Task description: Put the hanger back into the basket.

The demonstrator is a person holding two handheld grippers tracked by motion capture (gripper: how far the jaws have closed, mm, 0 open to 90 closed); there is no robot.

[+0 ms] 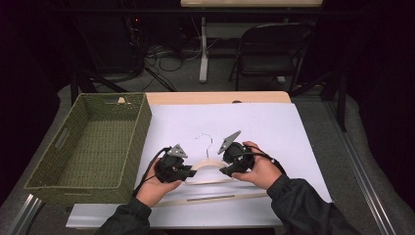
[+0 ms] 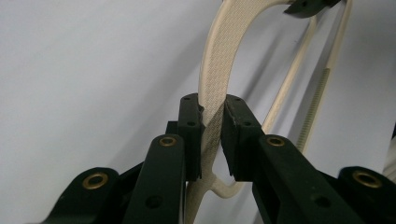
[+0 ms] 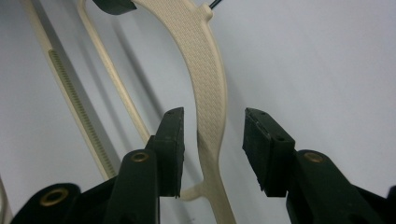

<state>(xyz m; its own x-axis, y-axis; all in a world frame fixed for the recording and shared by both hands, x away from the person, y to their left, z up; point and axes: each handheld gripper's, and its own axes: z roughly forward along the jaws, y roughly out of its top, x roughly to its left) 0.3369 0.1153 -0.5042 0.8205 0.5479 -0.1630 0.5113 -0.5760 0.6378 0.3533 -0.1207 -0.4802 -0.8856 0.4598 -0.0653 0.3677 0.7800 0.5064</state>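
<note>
High view: a cream hanger [image 1: 208,166] lies flat on the white sheet [image 1: 274,132] covering the tabletop [image 1: 220,97], with a hand-held gripper at each shoulder. The left hand-held gripper [image 1: 183,171] sits at one end of the hanger's curved top, the right hand-held gripper [image 1: 226,170] at the other, and the metal hook [image 1: 207,142] rises just beyond the gap between them. A green woven basket [image 1: 90,147] stands well off to the outer side of the left hand-held gripper, near the sheet's edge.

Left gripper view: the left hand-held gripper [image 2: 212,135] is clamped on the hanger [image 2: 219,74], both pads pressed against the textured shoulder, which arches away ahead of the jaws toward the other tool's tip at the top edge.

Right gripper view: the right hand-held gripper [image 3: 212,149] stands apart, its jaws straddling the hanger [image 3: 205,70] shoulder. The shoulder runs between the jaws, nearer the left pad, with clear space before the right one. The hanger's thin lower bar [image 3: 74,107] lies off to the left of the jaws.
</note>
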